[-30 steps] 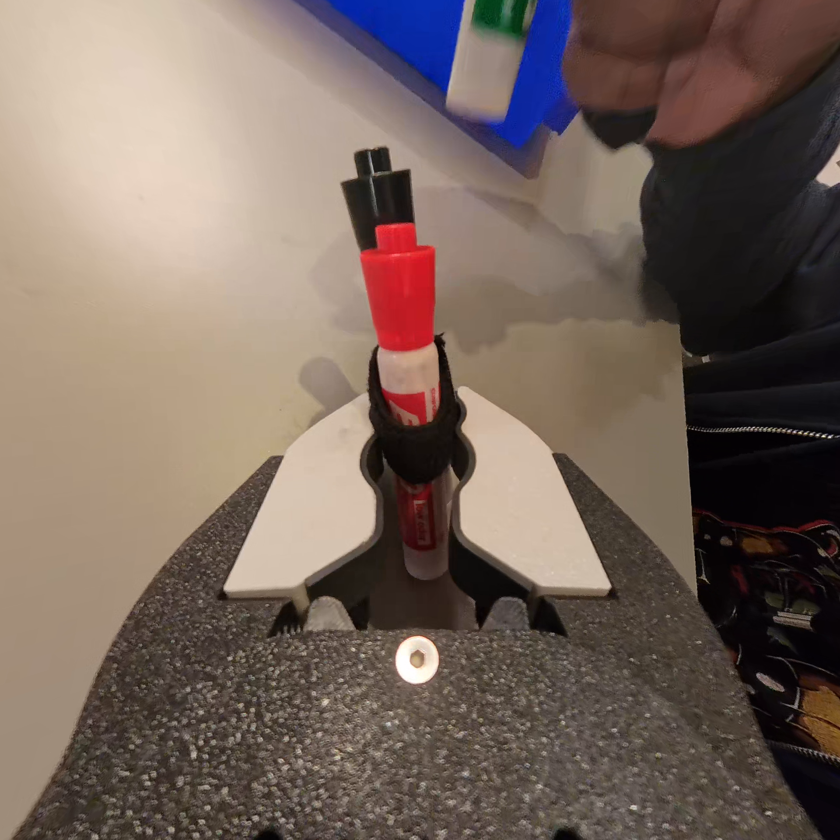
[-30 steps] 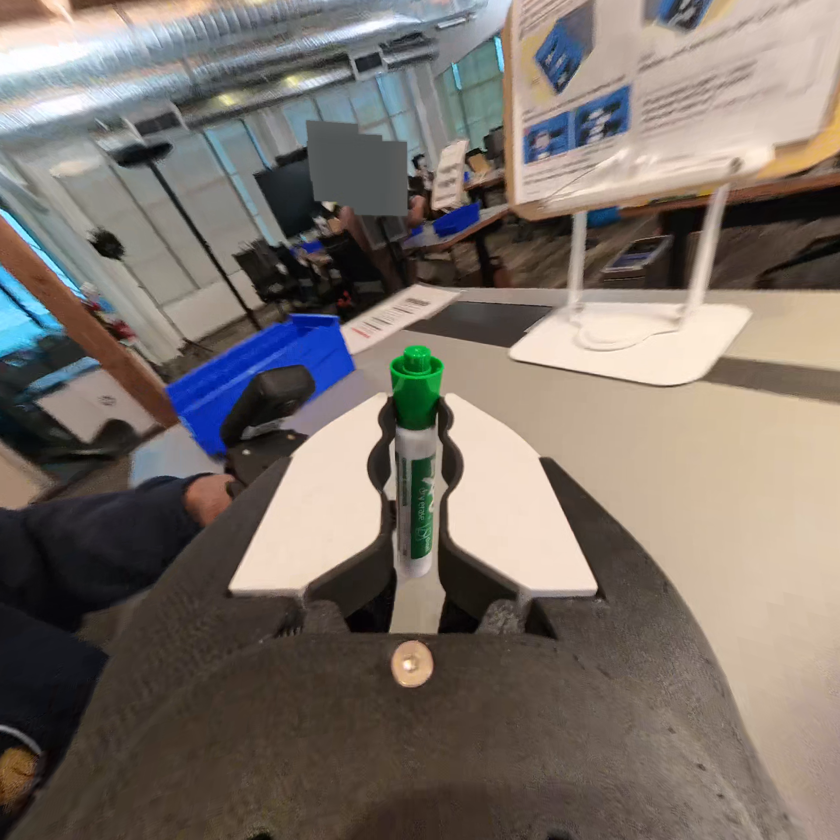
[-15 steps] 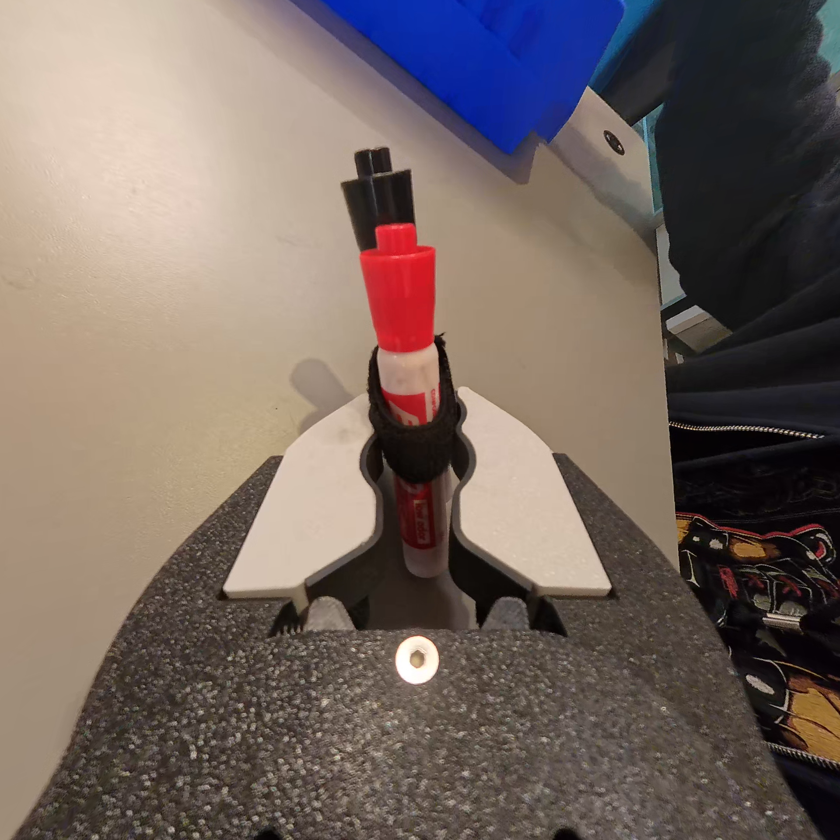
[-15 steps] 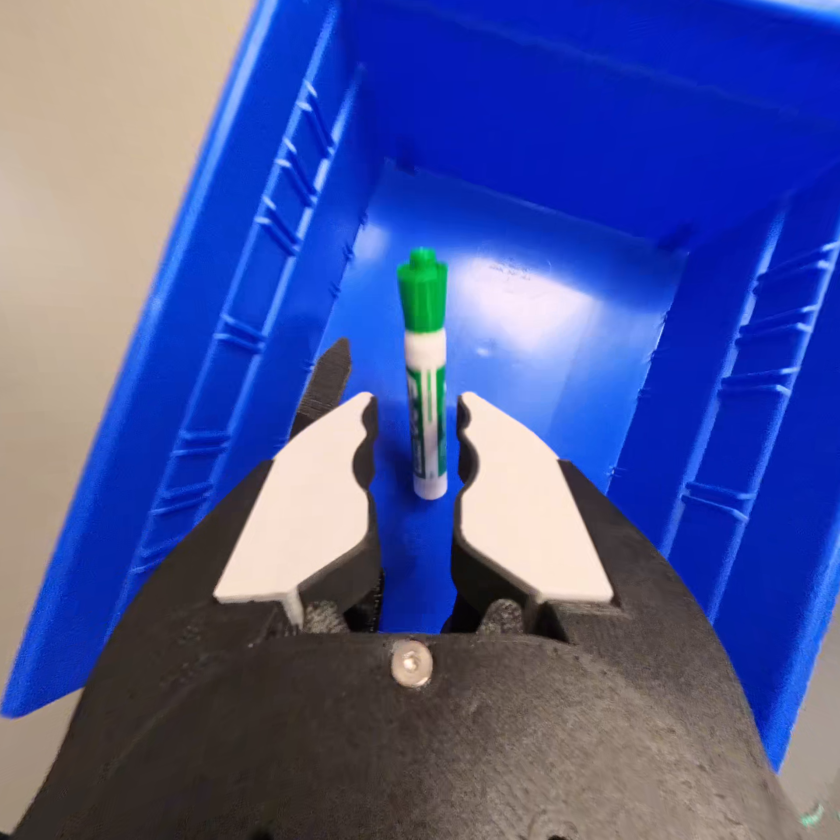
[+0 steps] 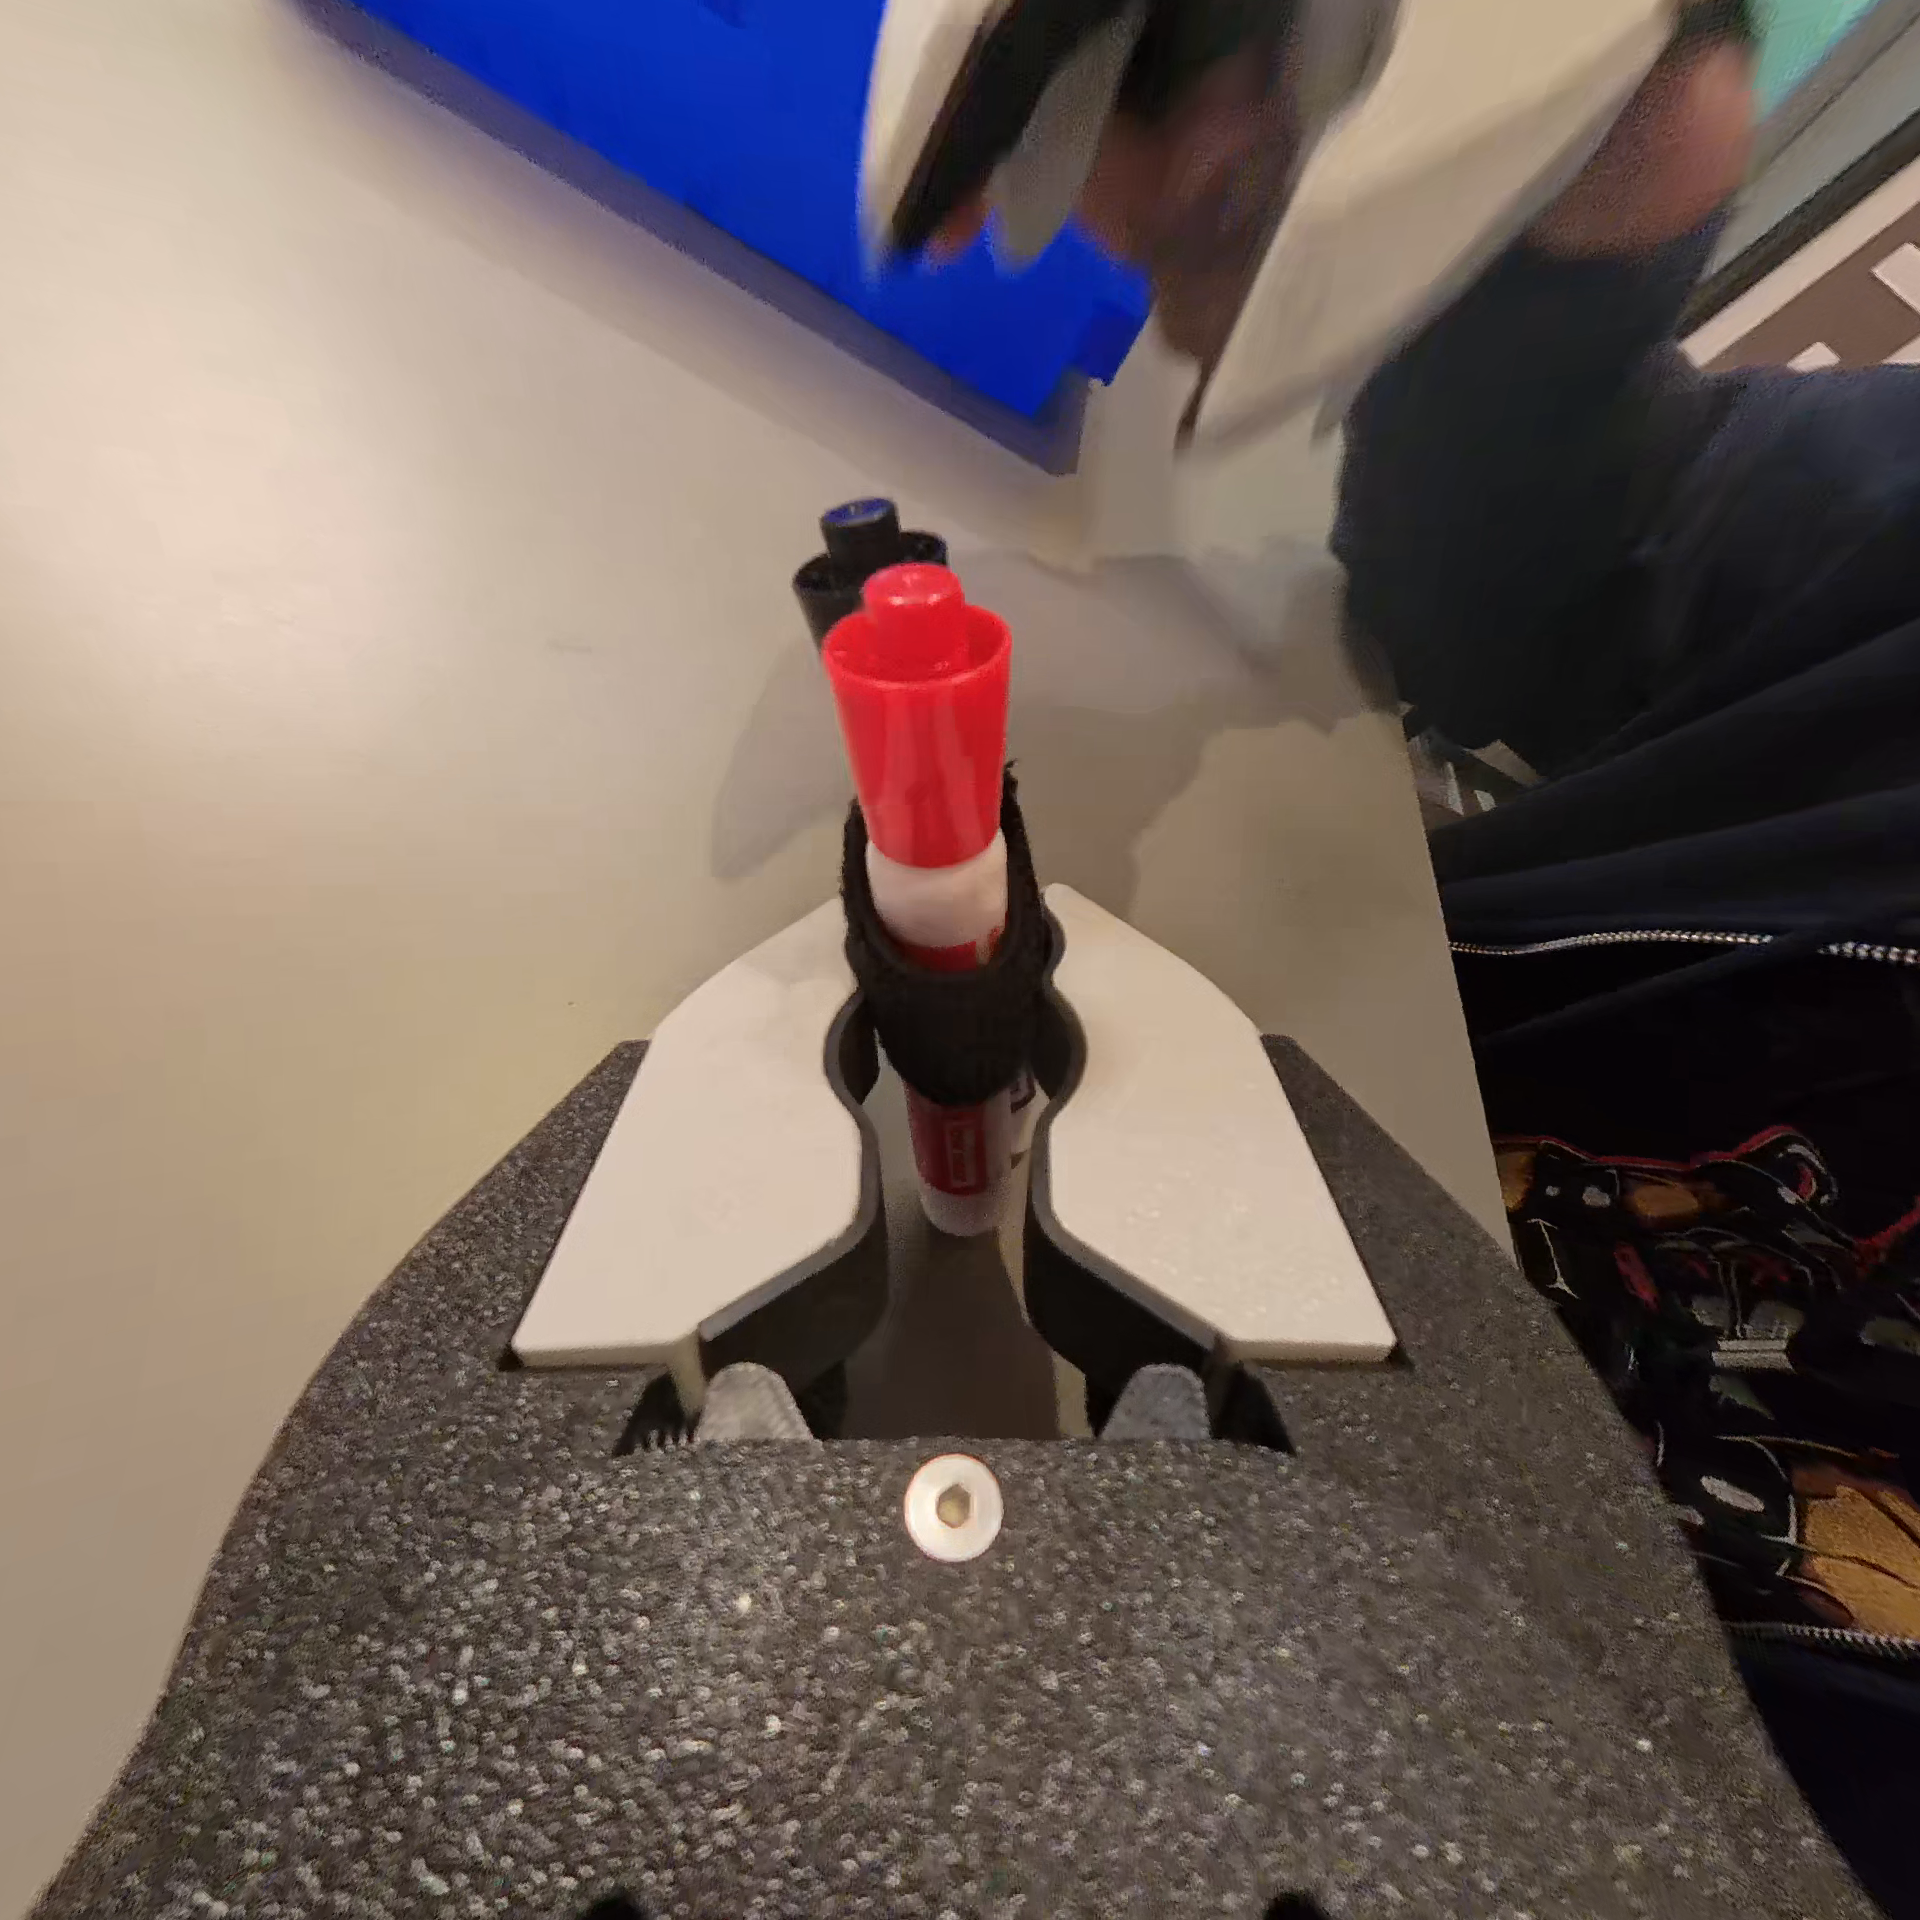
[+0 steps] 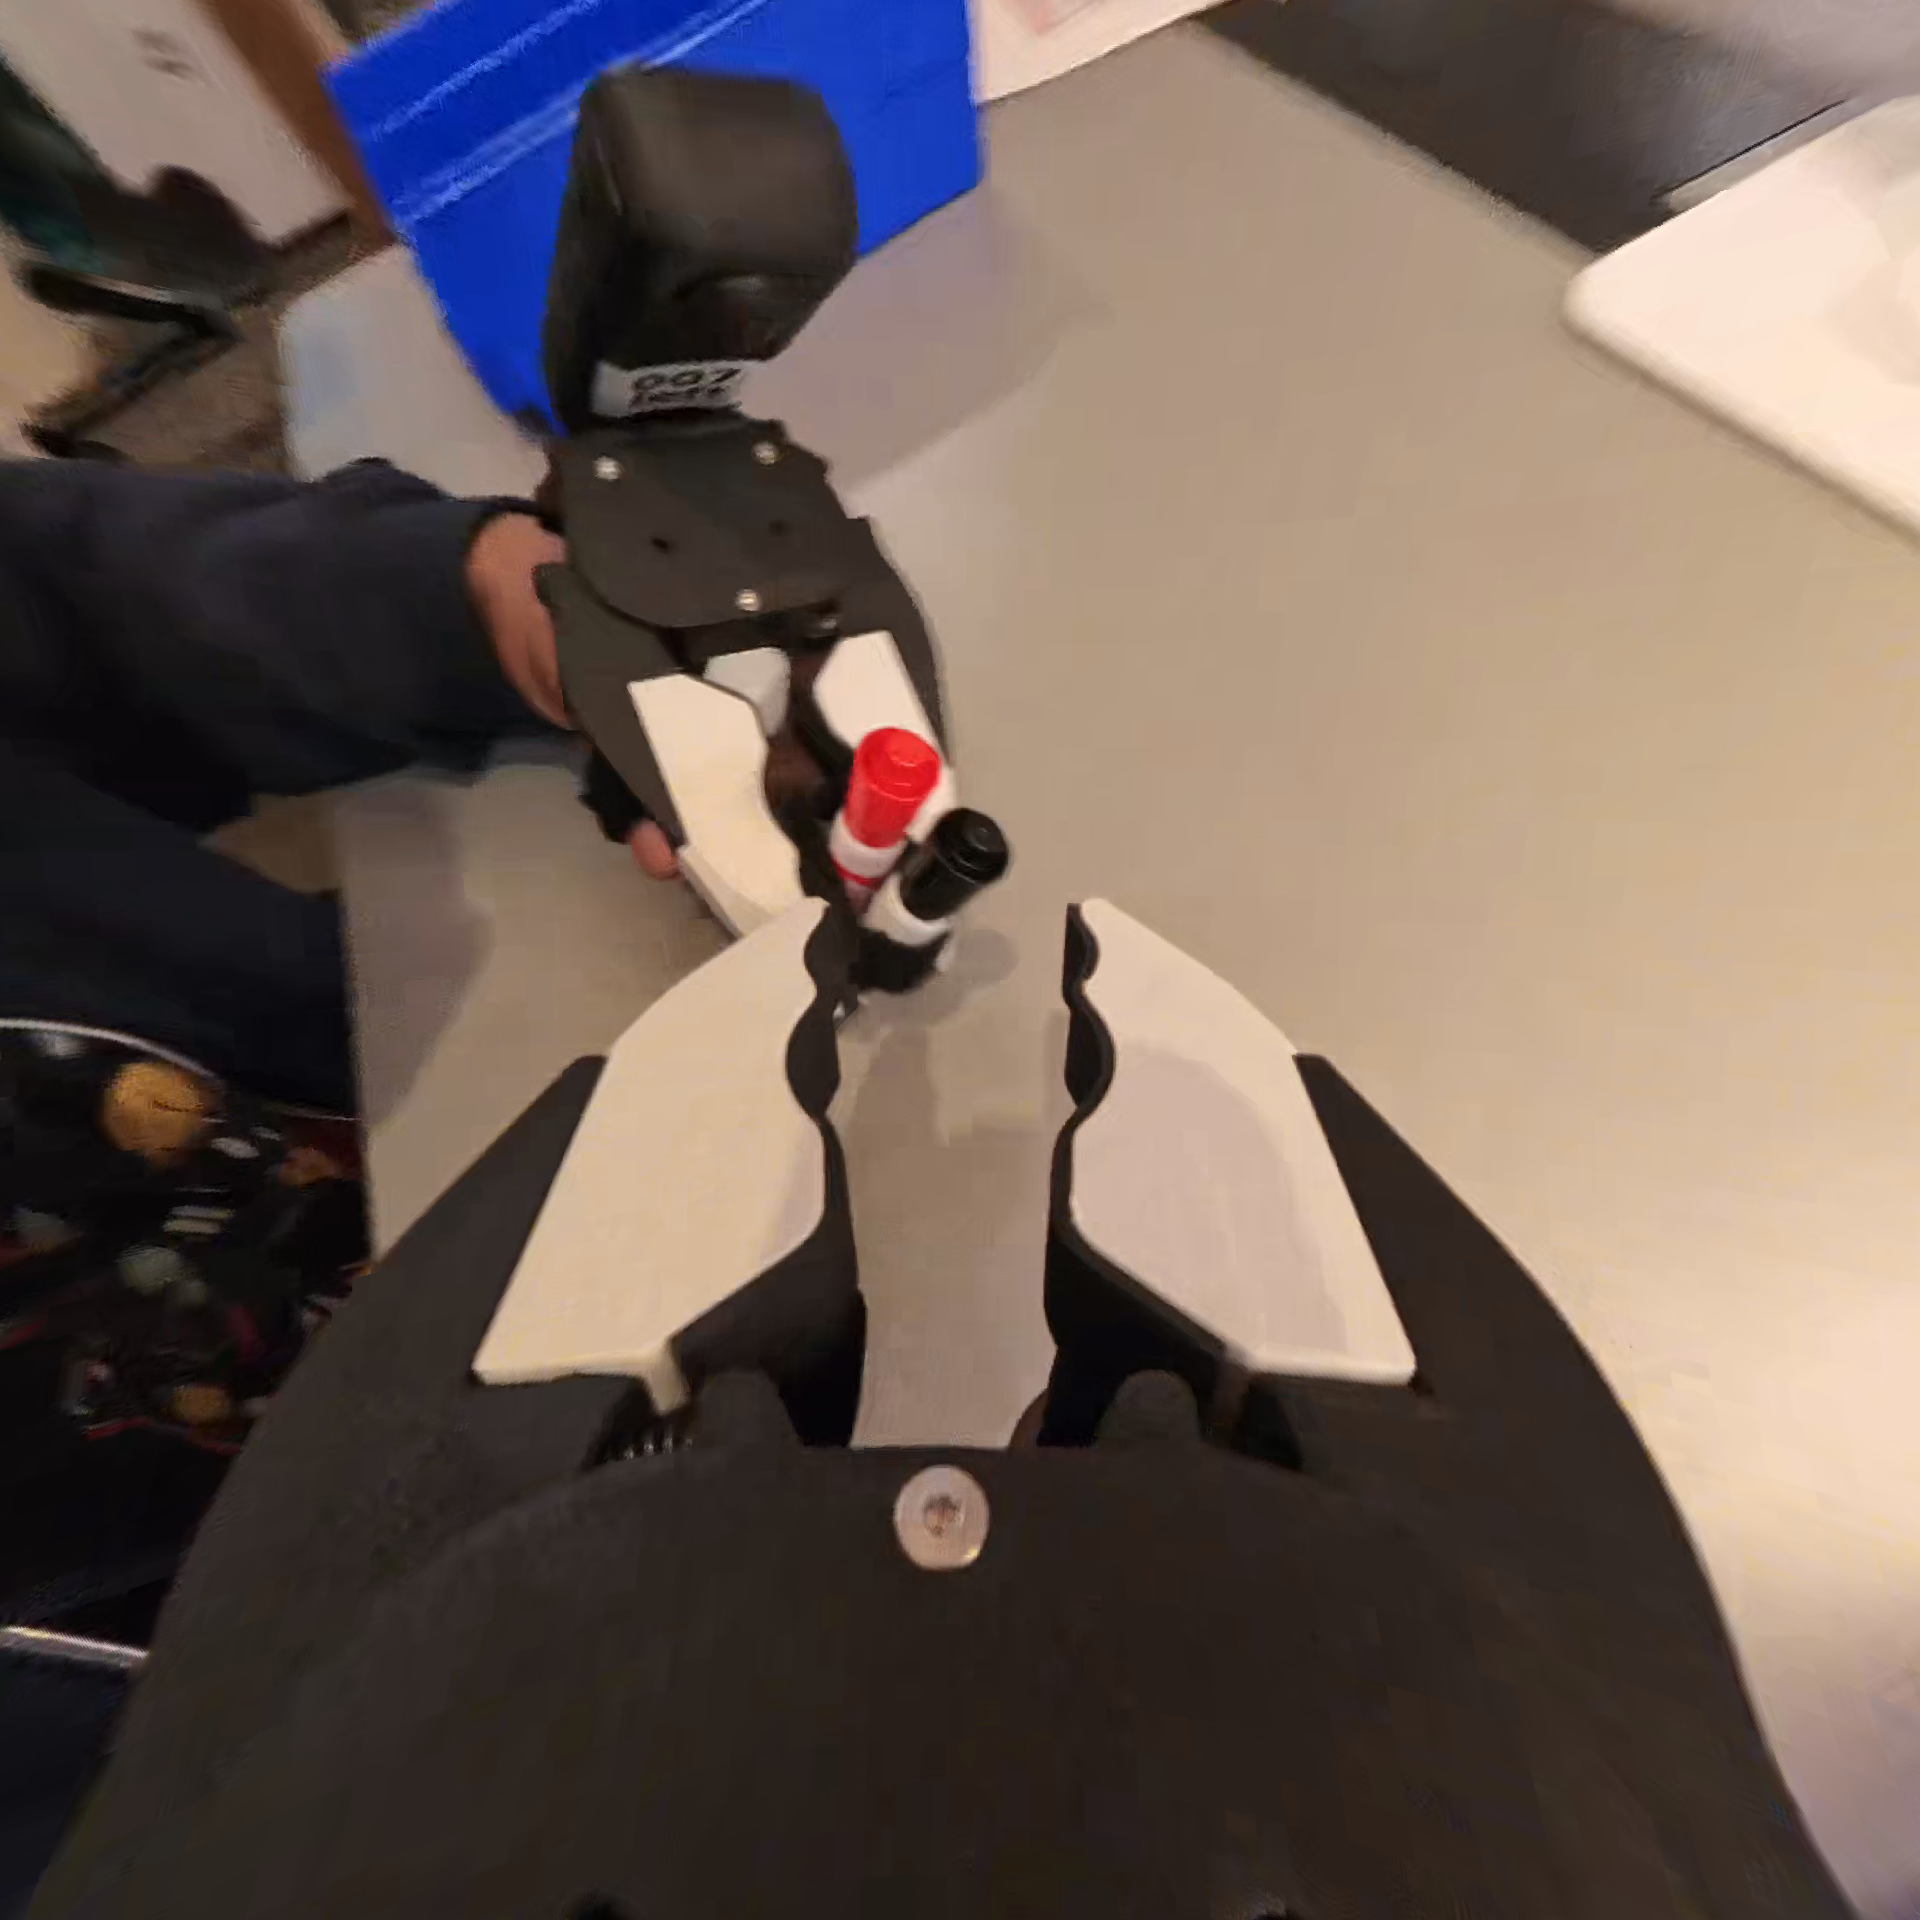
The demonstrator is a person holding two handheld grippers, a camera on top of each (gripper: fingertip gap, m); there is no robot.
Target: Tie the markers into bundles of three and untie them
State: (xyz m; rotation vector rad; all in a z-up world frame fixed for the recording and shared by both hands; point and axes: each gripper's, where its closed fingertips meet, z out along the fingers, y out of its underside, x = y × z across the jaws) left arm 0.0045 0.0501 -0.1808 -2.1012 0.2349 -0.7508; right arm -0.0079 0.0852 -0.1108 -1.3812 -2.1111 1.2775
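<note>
My left gripper (image 5: pixel 951 914) is shut on a bundle held above the beige table (image 5: pixel 312 727). The bundle is a red-capped marker (image 5: pixel 920 727) and a black-capped marker (image 5: pixel 831 582) behind it, wrapped by a black strap (image 5: pixel 951 1023). My right gripper (image 6: pixel 948 920) is open and empty, its fingertips just short of the bundle's caps. In the right wrist view the left gripper (image 6: pixel 842 862) faces me with the red marker (image 6: pixel 888 774) and the black marker (image 6: pixel 961 852). The right gripper shows blurred in the left wrist view (image 5: pixel 1070 322).
A blue bin (image 5: pixel 727 135) stands on the table behind the bundle; it also shows in the right wrist view (image 6: pixel 468 135). A white stand base (image 6: pixel 1766 343) sits at the far right. The person's dark sleeve (image 6: pixel 208 623) and body lie along the table edge. The left gripper's tips are roughly 8 cm from the right gripper's.
My right gripper opened and let the green marker go into the blue bin, then swung out and down toward the bundle. My left gripper kept its hold and tilted slightly.
</note>
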